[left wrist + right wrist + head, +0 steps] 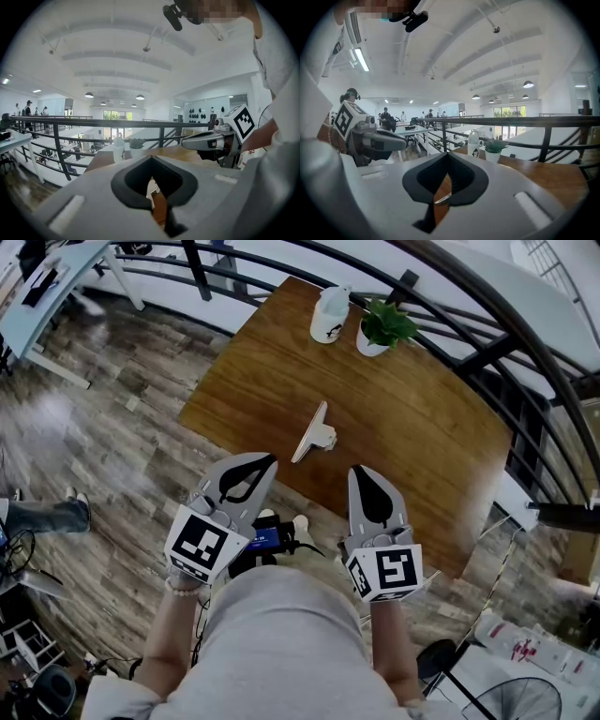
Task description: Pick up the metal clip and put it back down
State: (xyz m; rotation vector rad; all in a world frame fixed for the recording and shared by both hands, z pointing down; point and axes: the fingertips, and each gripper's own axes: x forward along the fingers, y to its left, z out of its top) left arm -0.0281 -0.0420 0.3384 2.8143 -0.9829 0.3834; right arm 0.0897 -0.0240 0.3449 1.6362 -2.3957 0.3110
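Observation:
The metal clip (314, 432) lies on the wooden table (412, 418) near its front edge, pale silver, with its wire handles pointing right. Both grippers hover side by side short of the table edge, aimed at the clip and apart from it. My left gripper (265, 460) is shut with nothing in it. So is my right gripper (360, 472). In the left gripper view, the clip (152, 187) peeks through the dark window between the closed jaws. The right gripper view shows the clip (440, 198) the same way.
A white bottle (330, 315) and a small potted plant (382, 326) stand at the table's far edge, against a black railing (450, 329). Wood-look floor lies left of the table. The person's torso fills the bottom of the head view.

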